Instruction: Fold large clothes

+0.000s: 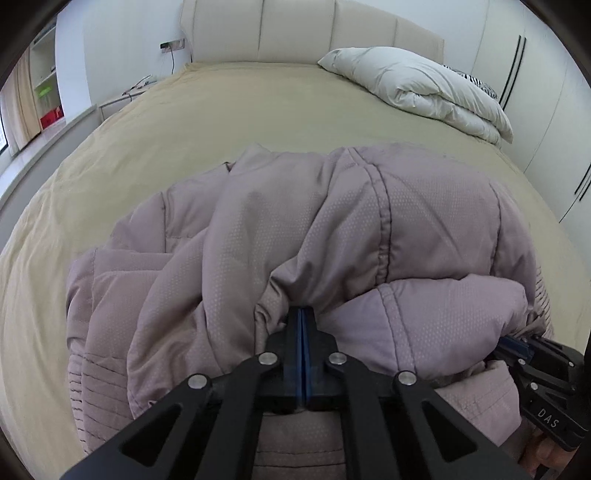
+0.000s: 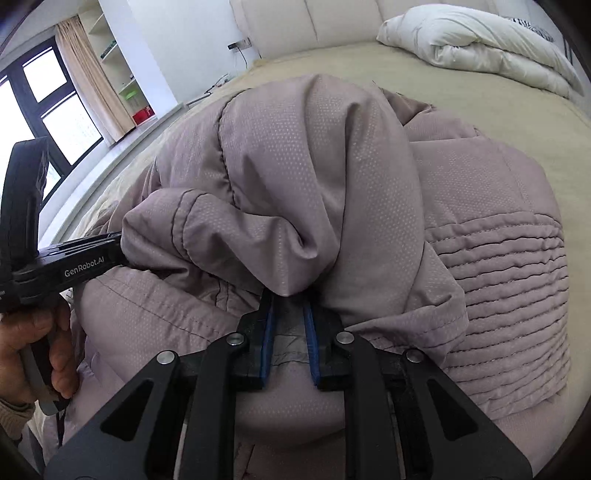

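Note:
A large mauve padded jacket [image 1: 295,236] lies bunched on the beige bed [image 1: 221,122]; it also fills the right wrist view [image 2: 314,177]. My left gripper [image 1: 302,314] is shut on a fold of the jacket's near edge, pads pressed together. My right gripper [image 2: 290,299] has its pads slightly apart with a thick fold of the jacket clamped between them. The right gripper shows at the left wrist view's right edge [image 1: 517,347]. The left gripper's body shows at the right wrist view's left side [image 2: 81,258], held by a hand.
A folded white duvet [image 1: 417,88] lies at the bed's far right, by the cream headboard [image 1: 295,33]. A nightstand [image 1: 122,99], shelves and a window [image 2: 48,110] are to the left. White wardrobe doors [image 1: 535,92] stand on the right.

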{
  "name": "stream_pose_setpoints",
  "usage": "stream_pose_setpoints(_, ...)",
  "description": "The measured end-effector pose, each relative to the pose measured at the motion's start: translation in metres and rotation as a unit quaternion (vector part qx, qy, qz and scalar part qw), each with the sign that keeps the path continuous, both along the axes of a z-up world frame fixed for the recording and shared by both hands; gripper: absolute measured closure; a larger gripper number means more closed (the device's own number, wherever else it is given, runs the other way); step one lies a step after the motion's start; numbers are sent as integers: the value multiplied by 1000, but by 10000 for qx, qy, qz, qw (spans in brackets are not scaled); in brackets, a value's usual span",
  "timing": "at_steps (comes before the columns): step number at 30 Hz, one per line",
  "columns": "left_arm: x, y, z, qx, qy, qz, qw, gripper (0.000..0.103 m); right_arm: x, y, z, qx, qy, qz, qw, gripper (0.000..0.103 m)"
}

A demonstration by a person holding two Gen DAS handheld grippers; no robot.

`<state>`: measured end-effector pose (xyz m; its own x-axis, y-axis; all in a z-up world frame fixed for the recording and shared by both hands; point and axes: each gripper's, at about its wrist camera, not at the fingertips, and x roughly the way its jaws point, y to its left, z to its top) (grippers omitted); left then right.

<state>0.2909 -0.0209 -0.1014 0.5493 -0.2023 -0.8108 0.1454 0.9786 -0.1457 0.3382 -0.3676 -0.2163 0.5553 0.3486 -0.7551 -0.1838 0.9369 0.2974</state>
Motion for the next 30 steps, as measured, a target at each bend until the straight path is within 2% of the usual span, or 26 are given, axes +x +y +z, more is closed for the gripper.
stream_pose_setpoints(2, -8, 11, 16, -387, -28, 146, 9991, 99, -6, -7, 18, 109, 138, -124, 9998, 88)
stream_pose_setpoints(6, -34, 25, 67, -681, -754, 198, 9946, 93, -28, -36, 78, 417, -889, -437, 9942, 88)
stream_pose_setpoints(8, -28, 19, 81, -793, -831, 78, 9934, 91, -20, -42, 92, 578, -967, -501, 9924, 88)
stream_pose_setpoints(10, -14, 8, 85, -740, -859, -50, 9935, 91, 2, -37, 95, 512, -922, -489, 9932, 88)
stream_pose_setpoints(12, 2, -5, 75, -595, -729, -136, 9955, 91, 36, -26, 80, 455, -690, -398, 9958, 88)
stream_pose_setpoints(15, 30, -18, 45, -377, -315, -139, 9987, 91, 88, -18, 33, 305, 30, -478, 9984, 88)
stream_pose_setpoints(16, 39, -20, 31, -247, -174, -134, 9995, 91, 99, -16, 22, 276, 78, -462, 9985, 88)
stream_pose_setpoints(19, 54, -15, 3, -474, 117, -28, 9988, 95, 113, -17, -1, 70, 12, -342, 9994, 93)
stream_pose_setpoints(21, 59, -14, -7, -582, 144, 16, 9982, 97, 115, -11, -11, -352, -252, -136, 9990, 93)
stream_pose_setpoints(24, 56, -23, -16, -297, 23, -84, 9995, 98, 117, -12, -27, -459, -353, -82, 9983, 93)
stream_pose_setpoints(27, 57, -21, -15, -417, 138, -121, 9990, 99, 121, -13, -26, -368, -107, -30, 9993, 93)
stream_pose_setpoints(29, 53, -15, -2, -638, 208, -43, 9977, 99, 126, -16, -8, -203, 231, -110, 9995, 92)
stream_pose_setpoints(30, 47, -12, 10, -696, 62, -9, 9976, 99, 116, -15, 16, -109, 200, -203, 9995, 92)
